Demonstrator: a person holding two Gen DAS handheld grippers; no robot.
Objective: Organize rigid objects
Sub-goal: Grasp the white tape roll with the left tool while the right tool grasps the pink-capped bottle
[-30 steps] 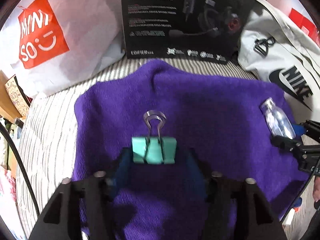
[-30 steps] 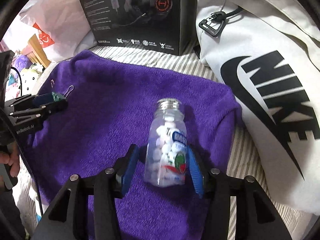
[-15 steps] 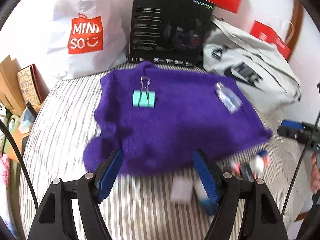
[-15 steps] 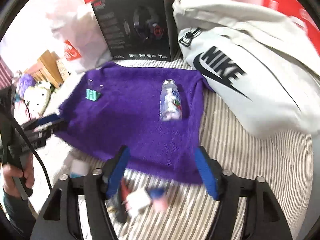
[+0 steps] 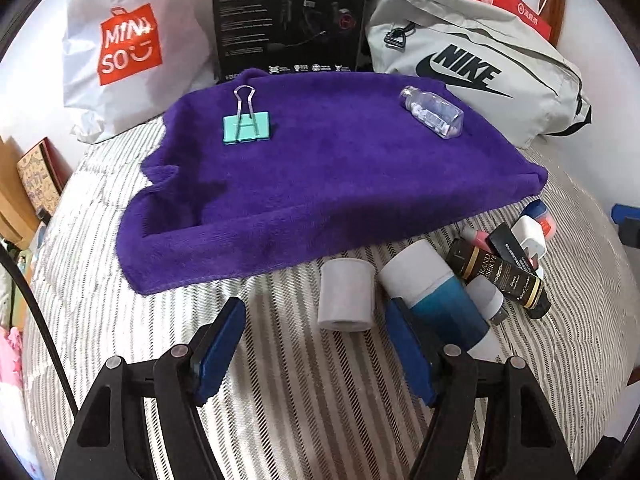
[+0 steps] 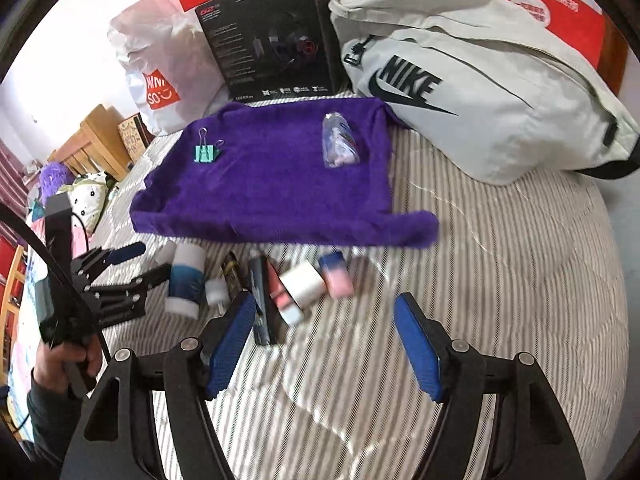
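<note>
A teal binder clip and a clear bottle of white pills lie on a purple towel. In front of the towel is a cluster of small items: a grey-white cup, a blue and white tube, a black tube, a white charger, and a pink and blue item. My left gripper is open and empty just before the cup. My right gripper is open and empty near the charger.
A black headset box, a white Miniso bag and a grey Nike bag stand behind the towel on the striped bed. Wooden furniture and soft toys are at the left.
Both grippers let go and pulled back from the towel. The clip and the pill bottle stay on it. The cluster of small items has come into view in front.
</note>
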